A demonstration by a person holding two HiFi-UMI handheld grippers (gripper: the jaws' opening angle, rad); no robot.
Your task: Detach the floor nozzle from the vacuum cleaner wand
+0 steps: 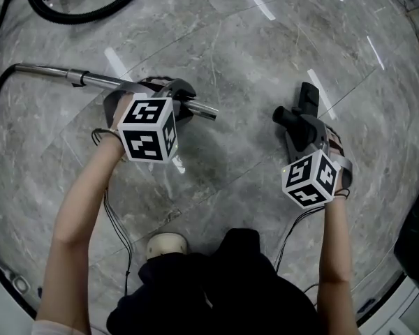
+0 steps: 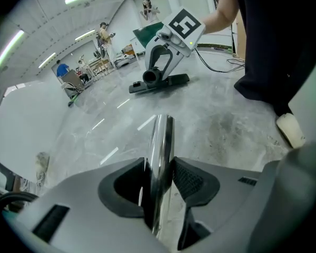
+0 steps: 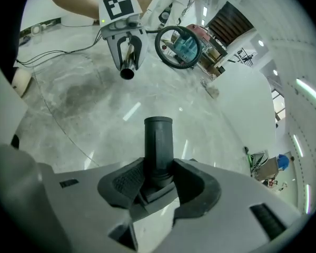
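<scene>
Risk: right gripper (image 3: 158,177) pinched only the floor nozzle (image 3: 158,138) by its neck, left gripper (image 2: 159,175) clamped the chrome wand (image 2: 161,136); I feared either twisting loose onto the floor (image 1: 251,47).

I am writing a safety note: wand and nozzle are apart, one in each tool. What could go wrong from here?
1. The left tool grips the wand near its free end; its long far part, leading to the hose, could lever it loose.
2. The right tool holds the floor nozzle only by its round neck; it might swivel or slip.
</scene>
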